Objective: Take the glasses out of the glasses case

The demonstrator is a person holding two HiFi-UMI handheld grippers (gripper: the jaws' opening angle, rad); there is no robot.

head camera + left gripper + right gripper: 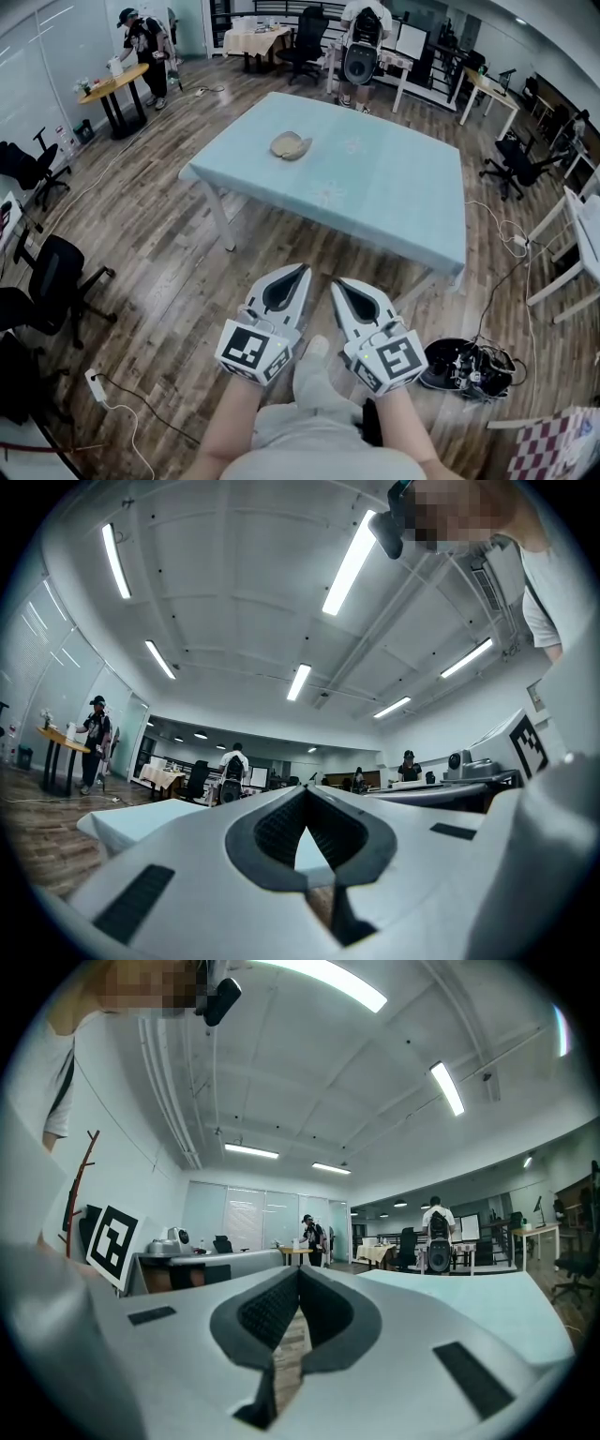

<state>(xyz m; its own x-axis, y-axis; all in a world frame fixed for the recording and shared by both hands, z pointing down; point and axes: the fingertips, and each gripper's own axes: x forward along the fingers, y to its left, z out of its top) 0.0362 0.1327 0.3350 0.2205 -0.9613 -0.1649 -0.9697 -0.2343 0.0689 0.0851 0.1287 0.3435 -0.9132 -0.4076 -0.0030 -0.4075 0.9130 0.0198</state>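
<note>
A tan glasses case (pixel 291 145) lies shut on the light blue table (pixel 394 187), toward its far left part. No glasses are in sight. My left gripper (pixel 301 269) and right gripper (pixel 337 282) are side by side over the wooden floor, short of the table's near edge and far from the case. Both point toward the table. The left gripper (pixel 305 790) has its tips together with nothing between them. The right gripper (pixel 298 1272) is shut and empty too. The table edge (pixel 122 822) shows low in the left gripper view, and the cloth (pixel 469 1302) appears at the right of the right gripper view.
Black office chairs (pixel 52 281) stand at the left, with a power strip (pixel 97 383) on the floor near them. A black bundle with cables (pixel 464 367) lies on the floor at the right. White tables (pixel 577 234) stand at the right edge. People stand at the back (pixel 361 42) and at a round table (pixel 141 47).
</note>
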